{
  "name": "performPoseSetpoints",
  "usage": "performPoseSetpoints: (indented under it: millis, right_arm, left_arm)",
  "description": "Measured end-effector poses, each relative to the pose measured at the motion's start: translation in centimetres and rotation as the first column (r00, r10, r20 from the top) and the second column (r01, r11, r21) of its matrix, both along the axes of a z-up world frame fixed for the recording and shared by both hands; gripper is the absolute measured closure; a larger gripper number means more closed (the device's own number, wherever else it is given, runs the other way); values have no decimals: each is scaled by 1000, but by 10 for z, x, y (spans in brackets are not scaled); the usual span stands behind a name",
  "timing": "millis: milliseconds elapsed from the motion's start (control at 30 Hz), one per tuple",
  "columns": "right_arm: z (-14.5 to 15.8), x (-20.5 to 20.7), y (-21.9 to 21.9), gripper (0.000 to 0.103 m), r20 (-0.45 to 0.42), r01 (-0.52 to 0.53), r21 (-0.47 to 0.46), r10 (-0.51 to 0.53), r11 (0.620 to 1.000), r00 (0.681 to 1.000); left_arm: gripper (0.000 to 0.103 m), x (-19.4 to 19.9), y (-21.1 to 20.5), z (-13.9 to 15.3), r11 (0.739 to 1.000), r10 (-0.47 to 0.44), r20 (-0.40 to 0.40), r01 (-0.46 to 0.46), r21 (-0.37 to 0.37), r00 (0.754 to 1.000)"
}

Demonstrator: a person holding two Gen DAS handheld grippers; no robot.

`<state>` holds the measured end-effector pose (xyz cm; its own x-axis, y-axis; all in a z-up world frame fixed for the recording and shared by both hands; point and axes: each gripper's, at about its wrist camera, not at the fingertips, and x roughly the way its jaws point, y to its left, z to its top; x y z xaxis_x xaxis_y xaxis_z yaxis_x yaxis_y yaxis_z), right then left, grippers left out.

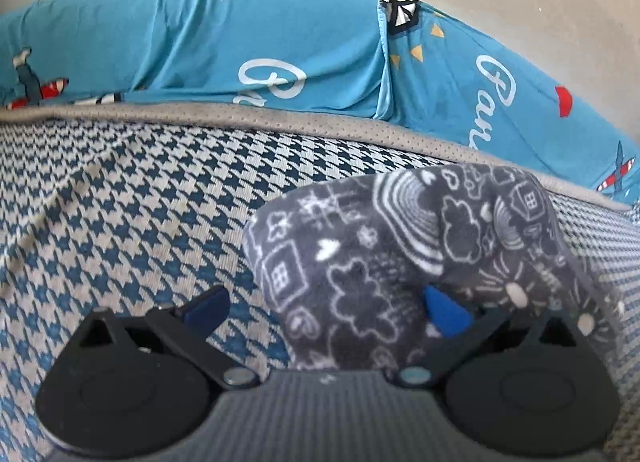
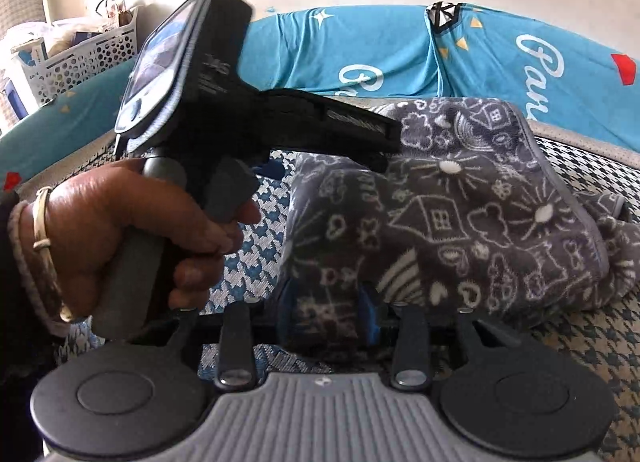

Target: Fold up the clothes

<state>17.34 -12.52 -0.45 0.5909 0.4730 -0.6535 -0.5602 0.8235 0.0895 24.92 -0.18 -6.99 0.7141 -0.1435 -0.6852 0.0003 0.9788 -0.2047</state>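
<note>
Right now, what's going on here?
A person is folding a grey doodle-print fleece garment on a houndstooth-covered surface, a handheld gripper in each hand. The right gripper is shut on a bunched part of the fleece. The left gripper is open, the fabric lying across one of its blue fingers; the right wrist view shows the person's hand on its handle. The garment is bunched up, not flat. A blue printed sheet lies behind.

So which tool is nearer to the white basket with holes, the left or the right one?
Left. The left tool is held over toward the white basket; the right tool is further from it, clamped on the grey garment.
</note>
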Motion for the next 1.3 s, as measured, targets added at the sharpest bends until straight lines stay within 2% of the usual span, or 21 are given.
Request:
performPoseSetpoints:
  millis: [133, 267, 367, 433, 500, 633, 733, 833, 933, 1167, 1300]
  right_arm:
    - [8, 0, -4, 63, 4, -15, 7, 15, 1000, 1000]
    - [24, 6, -23, 65, 3, 2, 94, -3, 996, 1000]
    - [36, 11, -39, 65, 55, 53, 145, -62, 988, 997]
    - [41, 16, -47, 65, 86, 108, 152, -122, 982, 989]
    - [42, 24, -54, 65, 80, 175, 160, -190, 971, 979]
    - [32, 43, -67, 65, 17, 322, 142, -328, 936, 945]
    - [22, 59, -82, 65, -82, 414, 156, -406, 897, 910]
    - [5, 78, -94, 68, -213, 487, 189, -448, 853, 868]
    - [0, 84, -98, 70, -243, 521, 221, -471, 824, 848]
    - [0, 84, -80, 64, -154, 495, 168, -473, 853, 867]
    - [0, 79, -83, 58, -151, 485, 195, -463, 852, 873]
  left_arm:
    - [0, 0, 5, 5, 999, -3, -10, 3, -45, 1000]
    - [0, -5, 8, 20, 999, -10, 33, 11, -45, 999]
    - [0, -7, 10, 29, 998, -4, 56, 8, -60, 998]
    - [0, -7, 10, 30, 997, -12, 44, 15, -71, 999]
    - [0, -6, 7, 28, 998, -24, 25, 26, -61, 999]
    - [0, -5, 1, 24, 998, -42, -4, 42, -40, 999]
    - [0, -6, -2, 18, 998, -48, -12, 48, -37, 999]
    - [0, -6, -3, 15, 998, -45, -17, 44, -43, 999]
    - [0, -7, -4, 15, 999, -42, -20, 41, -35, 999]
    - [0, -23, -8, 30, 999, -34, -20, 34, -11, 999]
    - [0, -42, -10, 41, 1000, -10, -15, 10, 2, 1000]
